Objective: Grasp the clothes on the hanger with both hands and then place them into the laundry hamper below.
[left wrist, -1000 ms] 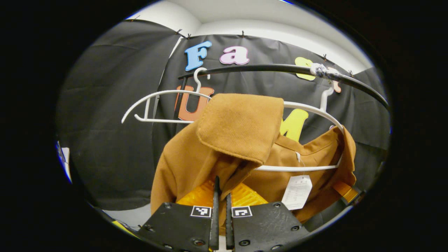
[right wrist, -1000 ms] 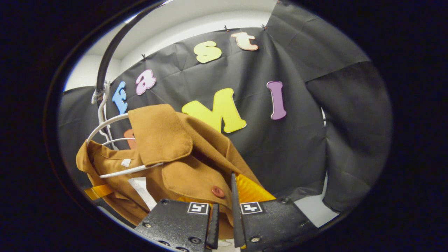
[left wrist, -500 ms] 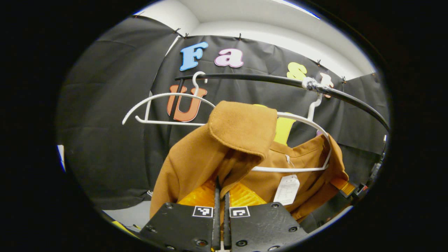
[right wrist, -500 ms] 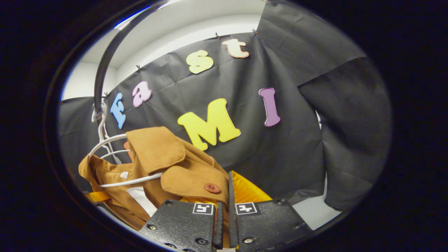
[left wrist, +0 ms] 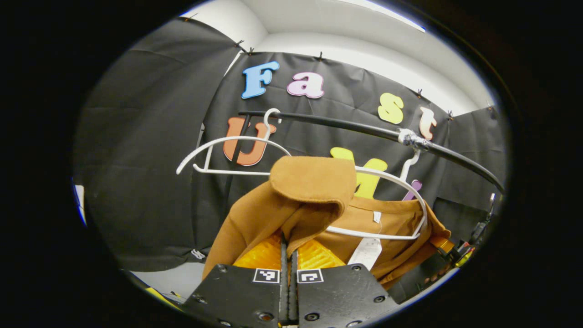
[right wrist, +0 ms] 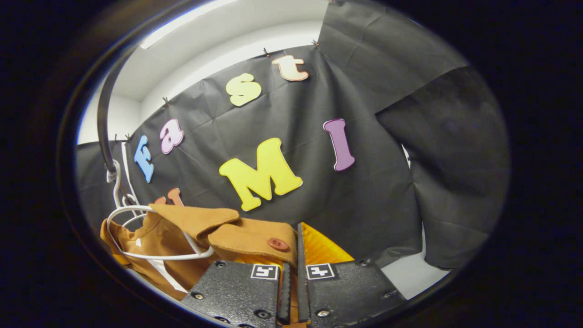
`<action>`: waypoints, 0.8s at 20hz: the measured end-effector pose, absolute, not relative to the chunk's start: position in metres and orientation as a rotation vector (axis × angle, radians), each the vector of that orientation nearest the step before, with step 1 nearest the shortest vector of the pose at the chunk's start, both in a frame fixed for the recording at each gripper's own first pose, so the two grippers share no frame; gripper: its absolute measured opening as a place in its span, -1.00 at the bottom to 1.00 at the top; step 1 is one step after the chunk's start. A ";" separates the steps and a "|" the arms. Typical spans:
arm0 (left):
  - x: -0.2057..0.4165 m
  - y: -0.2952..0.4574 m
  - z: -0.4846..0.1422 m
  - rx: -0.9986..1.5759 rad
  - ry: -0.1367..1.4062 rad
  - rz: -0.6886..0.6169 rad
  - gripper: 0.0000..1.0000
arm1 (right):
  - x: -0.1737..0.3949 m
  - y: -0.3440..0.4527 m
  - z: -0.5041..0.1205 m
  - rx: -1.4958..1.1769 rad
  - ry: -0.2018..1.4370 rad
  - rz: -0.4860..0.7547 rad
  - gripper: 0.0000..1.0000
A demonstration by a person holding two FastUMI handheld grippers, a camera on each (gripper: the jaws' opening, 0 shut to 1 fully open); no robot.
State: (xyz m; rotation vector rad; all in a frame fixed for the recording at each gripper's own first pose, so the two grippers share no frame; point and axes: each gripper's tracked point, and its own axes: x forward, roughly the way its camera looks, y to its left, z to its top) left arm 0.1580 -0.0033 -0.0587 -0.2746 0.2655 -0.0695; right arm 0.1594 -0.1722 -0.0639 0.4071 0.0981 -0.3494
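Observation:
A brown jacket [left wrist: 255, 218] hangs on a white hanger [left wrist: 391, 180] from a black rail [left wrist: 346, 125]. Its collar [left wrist: 314, 180] is folded over the hanger, and a white tag [left wrist: 366, 250] dangles inside. My left gripper [left wrist: 288, 248] is shut on the jacket's edge below the collar. In the right gripper view the same jacket [right wrist: 159, 239] sits low at the left on the hanger [right wrist: 136, 214]. My right gripper [right wrist: 294, 246] is shut on the front edge beside a brown button [right wrist: 275, 244]. The hamper is out of sight.
An empty white hanger [left wrist: 227, 143] hangs at the left end of the rail. Another gripper and a hand [left wrist: 460, 257] show at the far lower right of the left gripper view. White floor [right wrist: 410, 275] lies below the black cloth wall.
Both grippers have closed fully on the jacket and dropped lower. The jacket and hanger have sunk in both views and the rail sits farther above.

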 end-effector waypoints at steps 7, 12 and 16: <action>0.154 0.027 -0.032 -0.297 0.208 -0.057 -1.00 | 0.168 -0.175 -0.062 0.458 0.104 -0.337 -0.86; 0.158 0.050 -0.032 -0.346 0.201 -0.024 -0.99 | 0.172 -0.181 -0.055 0.491 0.093 -0.329 -0.91; 0.166 0.069 -0.027 -0.367 0.200 -0.012 -1.00 | 0.177 -0.188 -0.050 0.502 0.092 -0.331 -0.91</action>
